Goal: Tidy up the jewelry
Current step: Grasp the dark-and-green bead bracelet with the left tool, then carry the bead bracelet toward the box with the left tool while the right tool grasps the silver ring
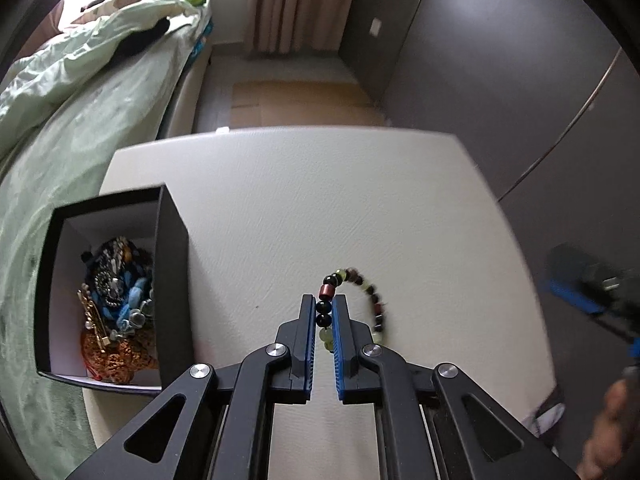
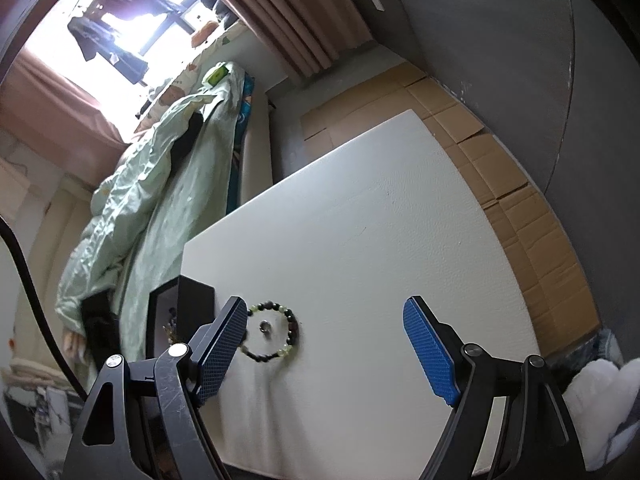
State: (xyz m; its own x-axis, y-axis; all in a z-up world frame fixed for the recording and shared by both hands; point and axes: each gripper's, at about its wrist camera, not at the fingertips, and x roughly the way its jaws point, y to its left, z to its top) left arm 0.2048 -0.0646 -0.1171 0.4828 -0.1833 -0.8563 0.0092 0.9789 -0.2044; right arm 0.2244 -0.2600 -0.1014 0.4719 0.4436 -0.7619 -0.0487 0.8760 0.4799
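Note:
My left gripper (image 1: 324,298) is shut on a beaded bracelet (image 1: 374,304); dark and pale green beads sit pinched between the blue pads, and the rest of the loop arcs to the right over the white table (image 1: 320,200). To its left stands an open black box (image 1: 176,220) holding several pieces of jewelry (image 1: 116,300). In the right wrist view my right gripper (image 2: 324,302) is open and holds nothing. Past its left finger (image 2: 224,340) a beaded bracelet (image 2: 294,328) lies beside the box (image 2: 196,300), with a small ring (image 2: 264,326) inside its loop. The left gripper is not seen there.
A bed with a green quilt (image 1: 80,120) (image 2: 160,184) runs along the table's left side. Flattened cardboard (image 2: 520,200) covers the floor beyond the table (image 2: 380,220). The right gripper (image 1: 580,288) and a hand (image 1: 608,432) show blurred at the right edge of the left wrist view.

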